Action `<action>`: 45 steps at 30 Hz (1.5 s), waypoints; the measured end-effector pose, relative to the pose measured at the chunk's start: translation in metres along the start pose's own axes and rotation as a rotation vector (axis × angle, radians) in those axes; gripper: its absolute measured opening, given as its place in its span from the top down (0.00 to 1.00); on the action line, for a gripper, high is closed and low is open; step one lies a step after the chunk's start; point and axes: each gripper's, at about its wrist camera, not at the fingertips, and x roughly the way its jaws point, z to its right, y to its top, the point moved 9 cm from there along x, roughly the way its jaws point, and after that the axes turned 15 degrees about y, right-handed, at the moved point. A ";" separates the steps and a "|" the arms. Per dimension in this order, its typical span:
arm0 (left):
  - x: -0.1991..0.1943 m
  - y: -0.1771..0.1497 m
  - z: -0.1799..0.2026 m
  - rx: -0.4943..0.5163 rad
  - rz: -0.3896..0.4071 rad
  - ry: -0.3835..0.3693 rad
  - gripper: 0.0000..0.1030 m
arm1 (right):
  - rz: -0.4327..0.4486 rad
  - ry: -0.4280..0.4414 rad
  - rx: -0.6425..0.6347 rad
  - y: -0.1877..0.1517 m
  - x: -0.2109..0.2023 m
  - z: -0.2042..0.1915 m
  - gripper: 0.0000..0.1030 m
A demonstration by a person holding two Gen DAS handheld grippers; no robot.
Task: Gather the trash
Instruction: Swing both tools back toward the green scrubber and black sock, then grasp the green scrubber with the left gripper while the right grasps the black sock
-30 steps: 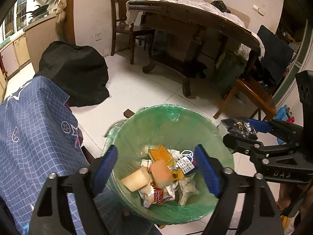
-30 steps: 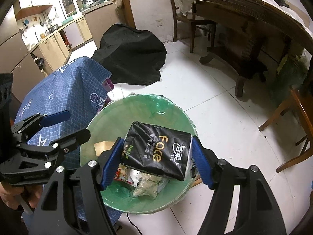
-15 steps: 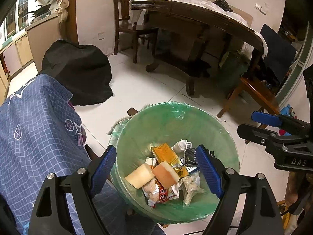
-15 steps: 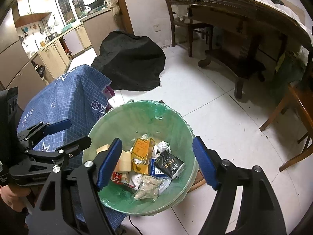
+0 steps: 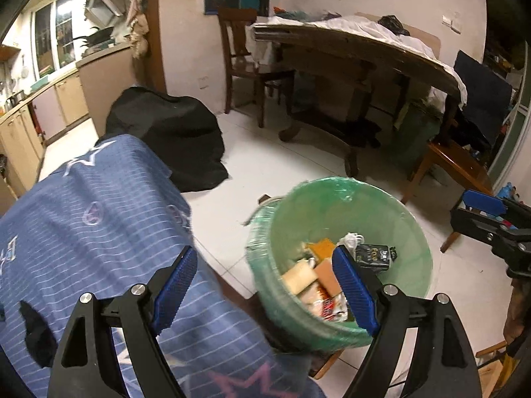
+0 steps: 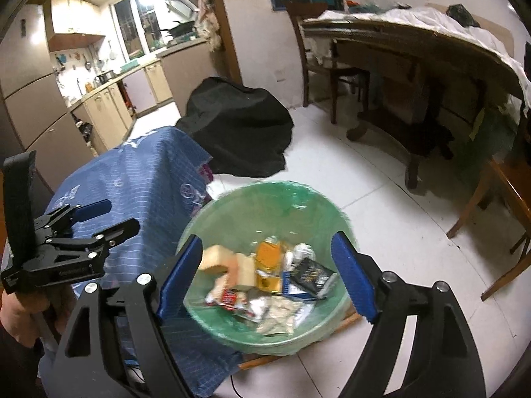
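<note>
On the white floor stands a bin (image 6: 265, 199) with a green bag in it, beside a blue cloth (image 5: 83, 215). The black packet (image 6: 310, 273) lies inside the bin, at 3 o'clock among the other trash. The right gripper (image 6: 270, 278) has just been opening; its 2 blue pads (image 6: 353, 280) are wide apart with nothing pinched. The left gripper (image 5: 265, 292) is wide apart too and holds nothing.
</note>
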 end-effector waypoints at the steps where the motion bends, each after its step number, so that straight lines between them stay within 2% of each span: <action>1: -0.004 0.000 -0.007 -0.007 0.006 0.007 0.19 | 0.004 0.007 -0.011 0.001 0.000 -0.008 0.24; 7: -0.030 -0.008 -0.051 -0.037 0.034 0.037 0.19 | -0.003 0.068 -0.097 0.008 0.010 -0.072 0.21; 12: -0.050 -0.022 -0.115 -0.100 0.044 0.084 0.19 | -0.026 0.129 -0.157 0.009 0.028 -0.124 0.19; 16: -0.065 -0.048 -0.193 -0.165 0.041 0.157 0.19 | -0.057 0.189 -0.202 0.005 0.050 -0.168 0.18; 23: -0.074 -0.111 -0.371 -0.363 -0.011 0.344 0.15 | -0.128 0.292 -0.275 -0.011 0.096 -0.245 0.16; 25: -0.072 -0.132 -0.422 -0.410 -0.032 0.393 0.10 | -0.150 0.315 -0.289 -0.017 0.110 -0.263 0.14; 28: -0.064 -0.156 -0.477 -0.397 -0.062 0.429 0.09 | -0.190 0.343 -0.321 -0.025 0.130 -0.285 0.14; 32: -0.050 -0.165 -0.518 -0.263 -0.061 0.341 0.09 | -0.253 0.374 -0.341 -0.037 0.161 -0.312 0.14; 36: -0.037 -0.162 -0.528 -0.141 -0.058 0.245 0.09 | -0.285 0.393 -0.342 -0.044 0.185 -0.332 0.14; 38: -0.027 -0.162 -0.524 -0.078 -0.075 0.180 0.14 | -0.298 0.395 -0.351 -0.045 0.198 -0.341 0.14; 40: -0.017 -0.165 -0.518 -0.018 -0.096 0.139 0.27 | -0.305 0.397 -0.358 -0.045 0.207 -0.348 0.14; 42: -0.012 -0.166 -0.504 0.042 -0.111 0.109 0.35 | -0.313 0.394 -0.364 -0.045 0.217 -0.355 0.14; 45: -0.004 -0.173 -0.491 0.108 -0.117 0.082 0.40 | -0.323 0.392 -0.374 -0.044 0.229 -0.362 0.14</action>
